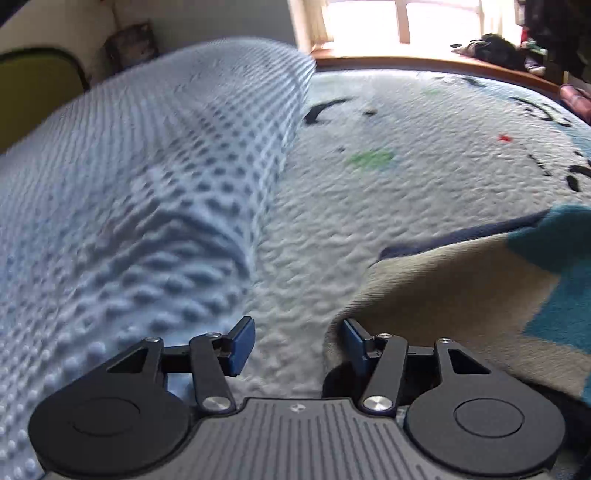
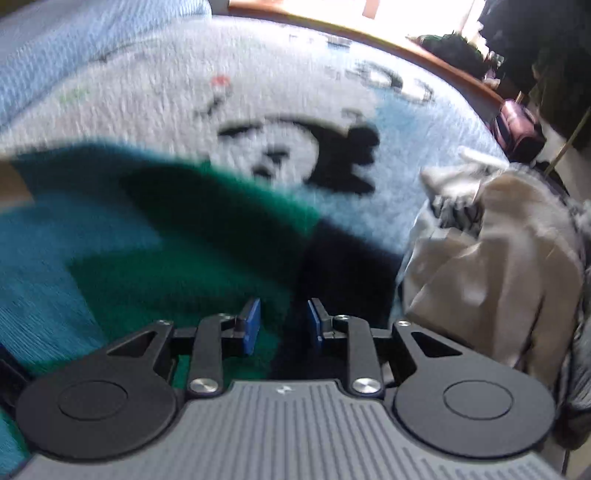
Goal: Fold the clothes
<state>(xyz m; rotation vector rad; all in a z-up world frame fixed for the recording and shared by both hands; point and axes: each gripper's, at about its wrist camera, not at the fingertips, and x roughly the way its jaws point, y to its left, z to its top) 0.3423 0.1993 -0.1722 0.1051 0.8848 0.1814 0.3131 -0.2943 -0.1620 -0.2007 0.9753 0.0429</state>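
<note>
Both tongs (image 1: 298, 341) (image 2: 283, 325) gape over a panda-print bedspread (image 1: 406, 192) by a bright window (image 1: 406, 18).

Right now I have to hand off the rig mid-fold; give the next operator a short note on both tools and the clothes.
Left tool: open, nothing between the pads, over the bedspread beside the sweater's tan edge.
Right tool: open, empty, low over the colour-block sweater.
Pale grey clothes pile lies right of the sweater. A light blue dotted cloth lies left of it.
Done: sweater is on the bed; the blur hides how far it is folded.
Left: finish folding the sweater, then probably the pile.
</note>
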